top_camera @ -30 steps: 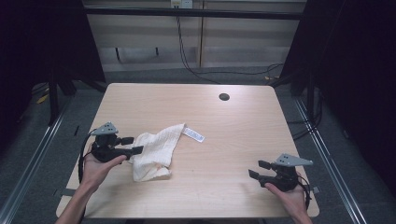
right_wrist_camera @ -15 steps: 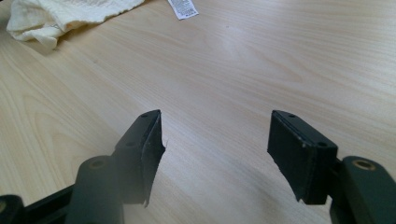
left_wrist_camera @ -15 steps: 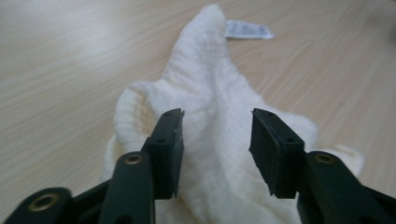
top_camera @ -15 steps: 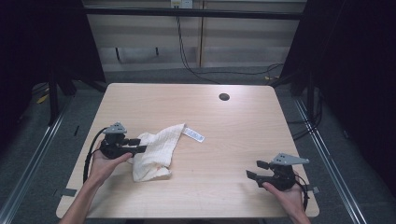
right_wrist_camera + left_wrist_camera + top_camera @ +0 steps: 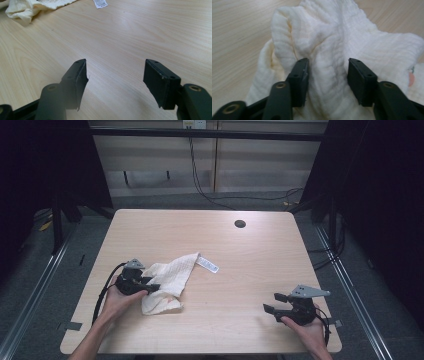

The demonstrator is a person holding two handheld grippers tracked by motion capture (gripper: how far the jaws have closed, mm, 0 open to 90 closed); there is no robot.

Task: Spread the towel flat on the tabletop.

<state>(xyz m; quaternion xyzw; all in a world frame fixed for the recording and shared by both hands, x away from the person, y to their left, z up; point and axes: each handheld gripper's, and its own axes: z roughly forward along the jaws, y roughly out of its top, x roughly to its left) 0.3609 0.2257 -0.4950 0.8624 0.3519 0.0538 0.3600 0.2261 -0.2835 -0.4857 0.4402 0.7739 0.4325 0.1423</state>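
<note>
Since the earlier frame, the left gripper point(image 5: 150, 286) has come down and forward onto the left edge of the cream cloth point(image 5: 169, 281), and its jaws have just been closing around a ridge of fabric. Seen in the left gripper view, the left gripper point(image 5: 327, 75) has a raised fold of the cloth point(image 5: 329, 47) standing between its two black pads, which sit against the fold's sides with a gap still between them; whether they already pinch it firmly cannot be told. The cloth lies crumpled on the left half of the wooden table point(image 5: 240, 265), with its white label point(image 5: 207, 265) sticking out toward the middle. Near the front right corner, the right gripper point(image 5: 272, 303) is held just above the table in the person's right hand point(image 5: 306, 330), well apart from the cloth. Its jaws stand wide apart over bare wood in the right gripper view point(image 5: 115, 75), with nothing between them, and the cloth point(image 5: 27, 7) shows far off at the upper left.
</note>
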